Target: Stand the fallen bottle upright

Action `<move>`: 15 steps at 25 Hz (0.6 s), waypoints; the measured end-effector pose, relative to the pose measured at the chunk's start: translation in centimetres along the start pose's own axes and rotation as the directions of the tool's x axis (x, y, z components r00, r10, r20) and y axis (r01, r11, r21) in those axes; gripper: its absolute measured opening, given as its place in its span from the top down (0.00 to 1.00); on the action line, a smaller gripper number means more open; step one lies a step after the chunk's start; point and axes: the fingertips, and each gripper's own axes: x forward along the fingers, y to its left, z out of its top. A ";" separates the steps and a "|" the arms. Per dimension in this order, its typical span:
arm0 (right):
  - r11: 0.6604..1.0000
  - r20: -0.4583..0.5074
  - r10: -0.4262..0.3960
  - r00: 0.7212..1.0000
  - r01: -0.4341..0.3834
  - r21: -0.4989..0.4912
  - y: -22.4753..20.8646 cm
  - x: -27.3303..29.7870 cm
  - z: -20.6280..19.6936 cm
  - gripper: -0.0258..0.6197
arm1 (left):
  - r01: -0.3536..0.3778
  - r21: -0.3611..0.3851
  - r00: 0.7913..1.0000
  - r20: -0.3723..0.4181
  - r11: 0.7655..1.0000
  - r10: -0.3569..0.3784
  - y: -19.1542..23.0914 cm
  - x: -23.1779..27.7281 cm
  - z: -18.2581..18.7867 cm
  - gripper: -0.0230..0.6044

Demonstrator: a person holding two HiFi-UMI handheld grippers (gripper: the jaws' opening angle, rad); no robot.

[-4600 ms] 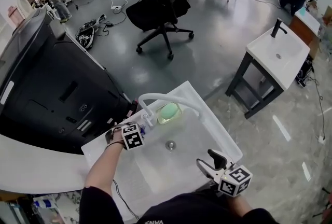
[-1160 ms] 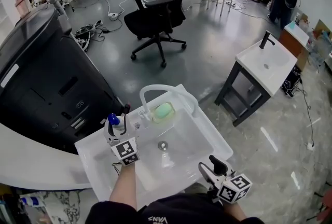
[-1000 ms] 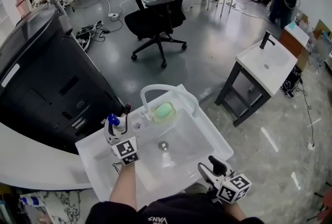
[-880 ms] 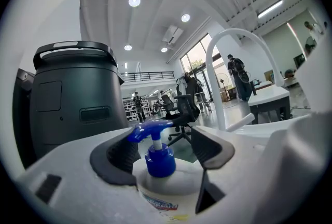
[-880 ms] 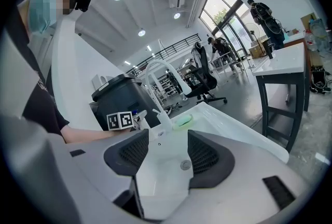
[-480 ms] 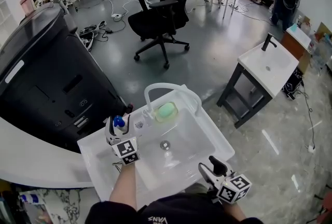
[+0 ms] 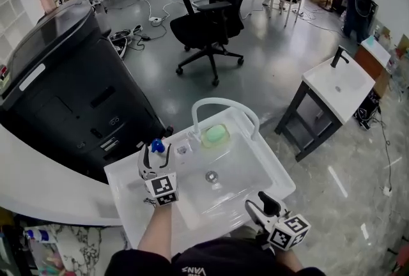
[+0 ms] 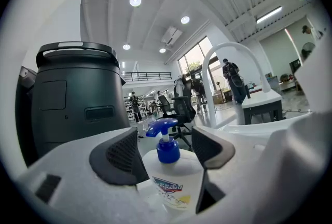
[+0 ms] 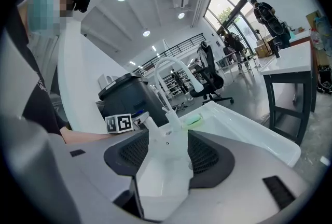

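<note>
**When the Bottle Stands: Release and Withdrawal**

While the left gripper (image 8: 167,146) points level at the far left corner of the sink (image 7: 271,163), its jaws stand at full width, having just been opening. The bottle (image 8: 174,179) sits between them, and both pads appear clear of its sides. No grip is applied.

1. Bottle position. The bottle stands upright on the flat sink ledge, with its blue pump (image 8: 162,127) on top. It is left of the arched white faucet (image 7: 220,102) and just in front of the large black bin (image 7: 64,76). A green soap (image 7: 216,135) lies at the foot of the faucet, apart from the bottle.

2. Right gripper (image 9: 167,151). It hangs at the near right edge of the sink with its jaws apart and nothing between them. It takes no part in this step.

3. Step in hand. Judged from the upright bottle and the spread jaws, this is the release stage, and the task appears all but complete.

4. Next move. Withdraw the left gripper straight back toward the near side, along its own axis. Keep the jaws wide and avoid any sideways drift. A pad that brushes the bottle's shoulder could tip it back over on the smooth ledge.
</note>
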 end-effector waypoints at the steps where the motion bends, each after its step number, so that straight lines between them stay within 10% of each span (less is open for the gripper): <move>1: 1.000 0.000 0.007 1.000 -0.007 -0.001 0.4 0.1 -0.2 0.59 | 0.010 0.002 1.000 0.003 1.000 -0.010 0.0 -0.5 0.1 0.45; 15: 0.999 0.019 0.036 0.999 -0.035 -0.021 6.6 0.0 -4.0 0.60 | 0.190 -0.005 0.982 0.009 0.982 -0.190 0.4 -9.9 0.8 0.50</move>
